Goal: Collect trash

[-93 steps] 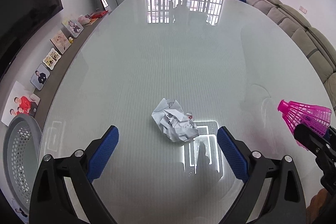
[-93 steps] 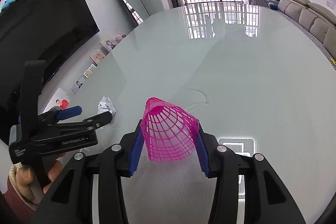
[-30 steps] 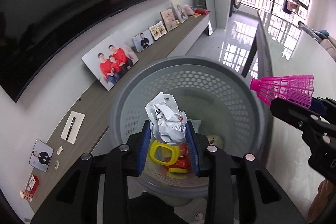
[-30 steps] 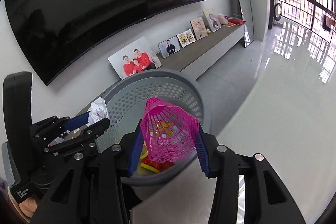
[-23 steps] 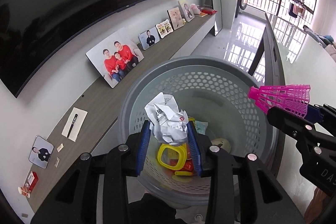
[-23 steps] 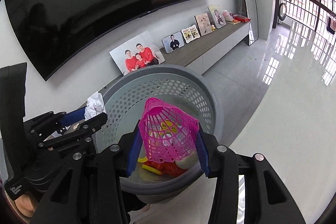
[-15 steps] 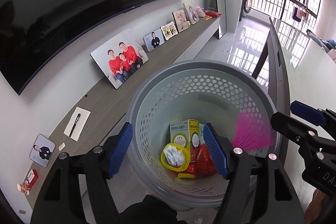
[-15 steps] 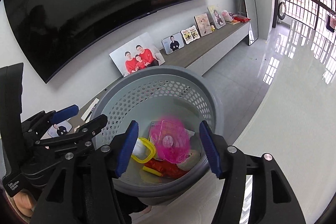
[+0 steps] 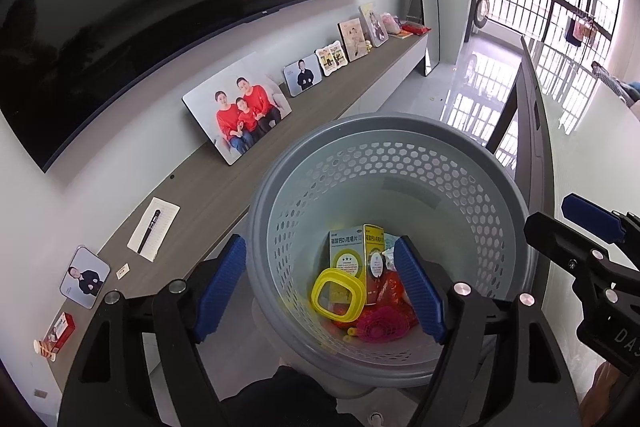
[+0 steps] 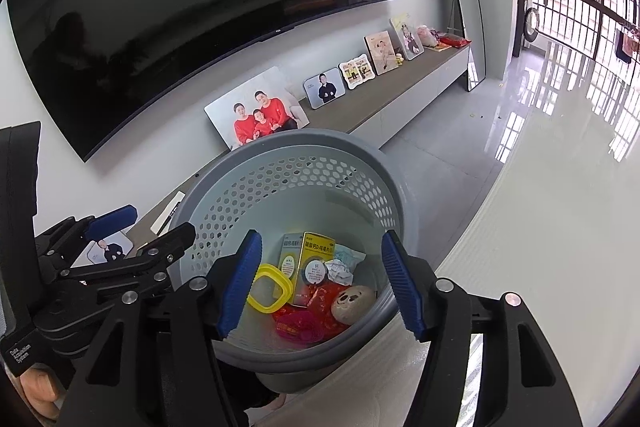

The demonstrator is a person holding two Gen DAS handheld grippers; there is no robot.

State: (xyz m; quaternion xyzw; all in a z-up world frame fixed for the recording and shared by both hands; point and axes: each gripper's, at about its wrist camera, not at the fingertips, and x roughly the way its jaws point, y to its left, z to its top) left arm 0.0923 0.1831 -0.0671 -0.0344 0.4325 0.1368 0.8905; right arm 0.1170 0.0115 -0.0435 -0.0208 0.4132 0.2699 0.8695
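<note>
A grey perforated waste basket [image 9: 384,131] stands beside the table; it also shows in the right wrist view [image 10: 304,143]. Inside lie the pink shuttlecock [image 9: 382,323], which also shows in the right wrist view [image 10: 298,327], the crumpled white paper [image 10: 339,271], a yellow ring [image 9: 338,293], medicine boxes [image 9: 356,259], red wrappers and a round beige toy [image 10: 354,303]. My left gripper [image 9: 320,287] is open and empty above the basket. My right gripper [image 10: 320,283] is open and empty above it too.
A low grey-brown shelf [image 9: 208,195] along the wall holds several framed photos [image 9: 240,111], a notepad with a pen and small cards. A large dark TV [image 9: 140,7] hangs above. The glossy white table edge [image 10: 540,227] lies to the right.
Both grippers carried their loads from the table to the basket, opened and let go. The paper ball and the pink shuttlecock now lie in the basket.
</note>
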